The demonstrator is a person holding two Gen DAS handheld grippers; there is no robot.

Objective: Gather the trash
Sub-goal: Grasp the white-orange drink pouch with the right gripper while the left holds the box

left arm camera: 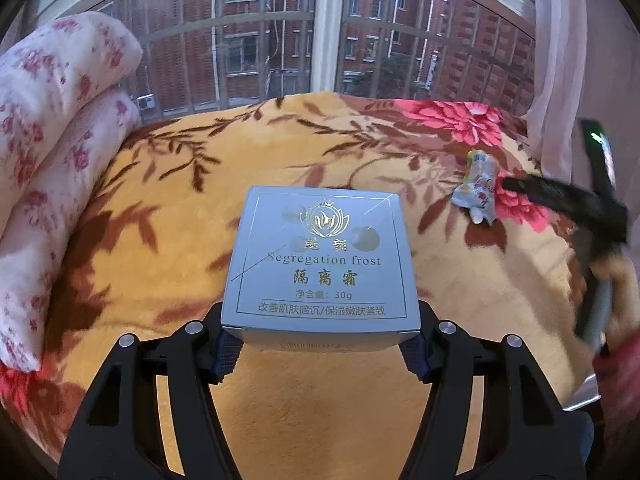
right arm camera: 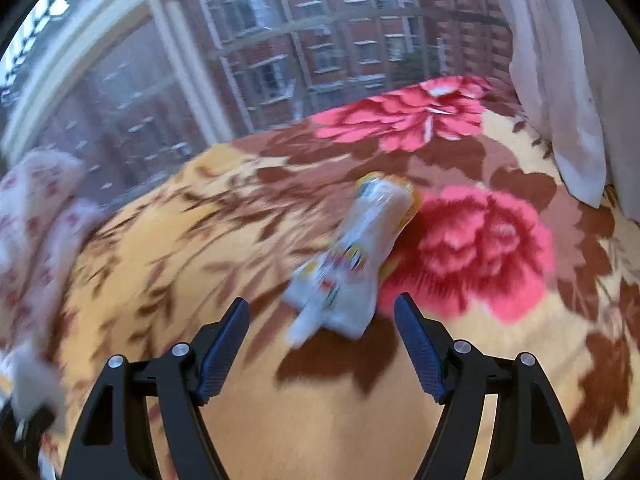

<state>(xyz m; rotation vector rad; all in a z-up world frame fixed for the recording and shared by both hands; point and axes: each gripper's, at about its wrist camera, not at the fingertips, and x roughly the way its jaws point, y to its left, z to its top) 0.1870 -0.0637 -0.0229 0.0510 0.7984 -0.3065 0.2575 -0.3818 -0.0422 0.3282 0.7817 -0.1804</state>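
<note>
Under both my claws spreads the flowered blanket (left arm camera: 168, 208), yellow with brown leaves and big pink blooms, filling the lower half of each view. Beyond it, at twelve o'clock, the window (left arm camera: 324, 24) looks onto a red brick building. A rolled quilt (left arm camera: 52, 128) with small red flowers lies at nine to ten o'clock in my left view, and a pale curtain (right arm camera: 560, 80) hangs at one to two o'clock in my right view.

My left claw (left arm camera: 320, 354) is clamped on a silver-grey box (left arm camera: 320, 264): both blue pads press against its near corners, and the box stands out from the jaws toward twelve o'clock, its printed top face turned up to the camera, reading "Segregation frost". It is lifted clear of the blanket.

My right claw (right arm camera: 322, 344) stands wide apart with nothing between the pads. Just ahead of it, toward twelve o'clock, a crumpled wrapper (right arm camera: 352, 264), whitish with yellow and red print, lies on the blanket beside a pink bloom; its near tail reaches almost level with my fingertips, but neither pad touches it. The right view is smeared with blur.

From my left view the same wrapper sits at two o'clock, with the right claw a dark blurred shape just beside it at three o'clock.
</note>
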